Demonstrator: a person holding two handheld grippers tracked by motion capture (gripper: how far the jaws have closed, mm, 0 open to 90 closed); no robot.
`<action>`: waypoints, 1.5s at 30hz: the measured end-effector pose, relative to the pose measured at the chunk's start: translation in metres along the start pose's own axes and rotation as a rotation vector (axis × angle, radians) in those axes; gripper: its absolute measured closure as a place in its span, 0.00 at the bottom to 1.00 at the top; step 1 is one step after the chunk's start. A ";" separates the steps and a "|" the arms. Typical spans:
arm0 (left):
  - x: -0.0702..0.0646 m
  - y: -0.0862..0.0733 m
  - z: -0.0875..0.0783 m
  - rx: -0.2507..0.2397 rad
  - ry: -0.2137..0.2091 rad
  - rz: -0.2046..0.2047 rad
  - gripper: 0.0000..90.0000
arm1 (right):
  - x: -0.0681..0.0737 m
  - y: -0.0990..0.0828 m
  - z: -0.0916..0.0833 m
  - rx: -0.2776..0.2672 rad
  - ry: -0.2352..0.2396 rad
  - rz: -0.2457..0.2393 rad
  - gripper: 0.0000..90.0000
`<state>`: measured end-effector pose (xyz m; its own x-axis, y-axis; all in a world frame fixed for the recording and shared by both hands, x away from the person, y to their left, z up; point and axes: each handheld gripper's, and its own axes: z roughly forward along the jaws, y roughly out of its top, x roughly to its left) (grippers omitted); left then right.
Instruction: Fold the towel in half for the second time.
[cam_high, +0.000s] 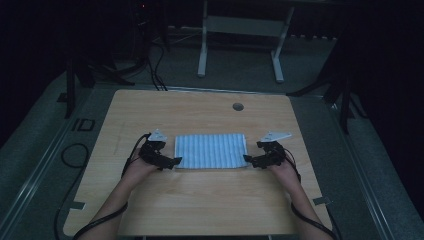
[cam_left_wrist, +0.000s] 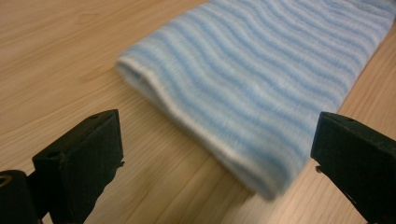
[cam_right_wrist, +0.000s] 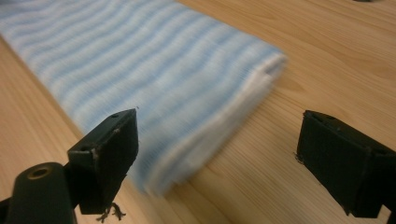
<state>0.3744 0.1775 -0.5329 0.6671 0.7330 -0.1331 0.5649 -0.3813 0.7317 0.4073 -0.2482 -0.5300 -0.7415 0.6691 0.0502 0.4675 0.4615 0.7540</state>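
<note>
A folded blue-and-white striped cloth (cam_high: 211, 151) lies flat on the wooden table (cam_high: 200, 200). My left gripper (cam_high: 172, 162) is at the cloth's near left corner, jaws open, nothing pressed between them. In the left gripper view the cloth (cam_left_wrist: 261, 79) lies ahead of the open left gripper (cam_left_wrist: 217, 156), its folded edge facing the jaws. My right gripper (cam_high: 248, 160) is at the near right corner, also open. In the right gripper view the cloth (cam_right_wrist: 140, 70) lies on the table just beyond the spread jaws of the right gripper (cam_right_wrist: 217, 156).
A round cable hole (cam_high: 238, 106) sits in the table's far side. Beyond the table stand a white desk frame (cam_high: 240, 40) and dark stands. Black cables (cam_high: 75, 155) trail on the floor at the left.
</note>
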 end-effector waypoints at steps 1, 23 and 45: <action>0.001 -0.002 -0.003 -0.008 0.005 -0.007 0.03 | -0.003 -0.003 -0.003 -0.002 -0.011 0.002 0.14; 0.028 -0.057 -0.059 -0.088 0.093 -0.117 0.03 | -0.032 -0.066 -0.064 -0.036 -0.146 0.138 0.14; 0.028 -0.092 -0.082 -0.149 0.182 -0.210 0.03 | -0.039 -0.105 -0.113 -0.113 -0.411 0.306 0.14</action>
<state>0.3011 0.2792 -0.5486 0.4374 0.8812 -0.1797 0.5949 -0.1337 0.7926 0.3326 -0.3891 -0.5373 -0.3184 0.9473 0.0358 0.5615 0.1581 0.8122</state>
